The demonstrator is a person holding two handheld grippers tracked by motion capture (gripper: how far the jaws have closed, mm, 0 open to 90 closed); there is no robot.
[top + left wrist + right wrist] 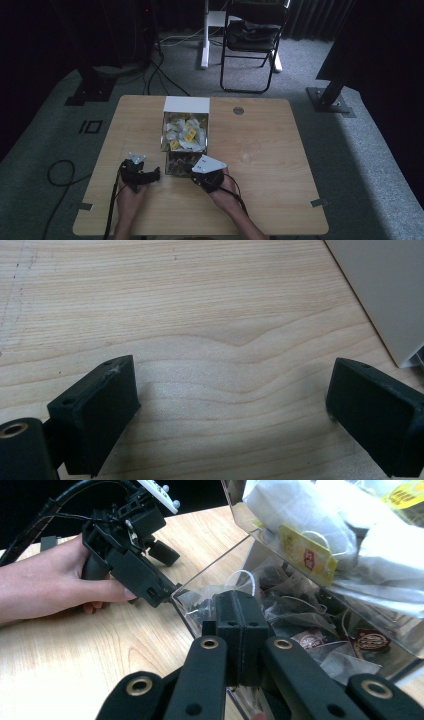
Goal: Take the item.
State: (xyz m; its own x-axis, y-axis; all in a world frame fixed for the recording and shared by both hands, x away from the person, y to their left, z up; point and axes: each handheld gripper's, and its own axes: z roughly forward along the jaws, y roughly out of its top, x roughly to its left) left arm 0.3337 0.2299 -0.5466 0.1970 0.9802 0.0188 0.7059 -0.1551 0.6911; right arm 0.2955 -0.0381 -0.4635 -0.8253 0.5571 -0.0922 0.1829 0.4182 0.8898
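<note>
Low over the wooden table [260,200], the left gripper [232,405] hovered with its jaws spread wide and nothing between them, just left of a clear box [184,131] of tea bags [300,535] (white packets above, darker ones in the near compartment). Meanwhile the right gripper [239,630] sat at that compartment's rim, jaws pressed together; whether they pinched anything I could not tell.

Bare table [265,165] right of box [186,131]

Black left gripper [150,176], black right gripper [239,611], brass-ringed holes, grey plates, black cables
</note>
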